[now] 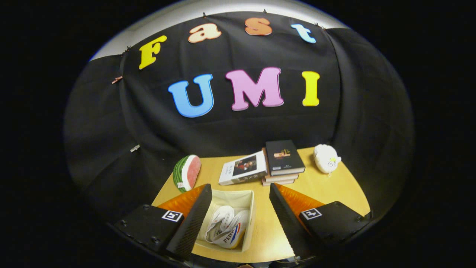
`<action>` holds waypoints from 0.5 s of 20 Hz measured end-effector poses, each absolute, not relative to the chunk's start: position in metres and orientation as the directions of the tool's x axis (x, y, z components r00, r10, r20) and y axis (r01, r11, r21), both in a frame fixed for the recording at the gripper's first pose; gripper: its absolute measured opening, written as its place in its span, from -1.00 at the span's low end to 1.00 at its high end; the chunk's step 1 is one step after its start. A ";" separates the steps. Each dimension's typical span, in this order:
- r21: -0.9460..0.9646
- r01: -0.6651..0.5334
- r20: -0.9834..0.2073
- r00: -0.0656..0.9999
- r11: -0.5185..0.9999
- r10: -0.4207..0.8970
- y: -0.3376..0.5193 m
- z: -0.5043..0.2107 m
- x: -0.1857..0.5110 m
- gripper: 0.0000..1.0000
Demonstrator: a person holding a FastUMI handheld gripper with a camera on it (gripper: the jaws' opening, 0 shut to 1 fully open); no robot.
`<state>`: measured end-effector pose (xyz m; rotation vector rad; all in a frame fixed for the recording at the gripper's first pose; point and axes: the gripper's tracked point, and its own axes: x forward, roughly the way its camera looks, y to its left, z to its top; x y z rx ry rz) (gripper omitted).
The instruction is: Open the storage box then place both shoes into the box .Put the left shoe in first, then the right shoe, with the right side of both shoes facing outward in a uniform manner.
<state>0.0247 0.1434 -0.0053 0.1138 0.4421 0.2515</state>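
Gripper [241,193]: two wedge-shaped fingers [193,219] with ribbed inner faces, mounted on dark blocks with screws. Square white fiducial marker [172,215] on block at 8 o'clock, another at 4 o'clock.

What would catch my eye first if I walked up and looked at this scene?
Probably the open storage box between the fingers of the claw, with two white shoes lying inside it; the claw is open and holds nothing. Beyond it on the wooden table, a watermelon slice stands left of the box's far end, a pile of books sits in the middle, and a white plush toy is to the right.
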 end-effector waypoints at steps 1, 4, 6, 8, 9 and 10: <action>0.145 -0.209 -0.368 0.896 0.967 0.249 0.135 0.009 0.026 0.98; 0.088 -0.188 -0.230 0.952 0.978 0.204 0.107 0.053 0.030 0.97; 0.071 -0.156 -0.148 0.975 0.985 0.165 0.084 0.078 0.033 0.97; 0.073 -0.134 -0.055 0.989 0.988 0.138 0.064 0.094 0.037 0.97; 0.074 -0.126 -0.032 0.991 0.989 0.129 0.055 0.093 0.037 0.96; 0.069 -0.130 -0.024 0.991 0.989 0.132 0.046 0.088 0.037 0.96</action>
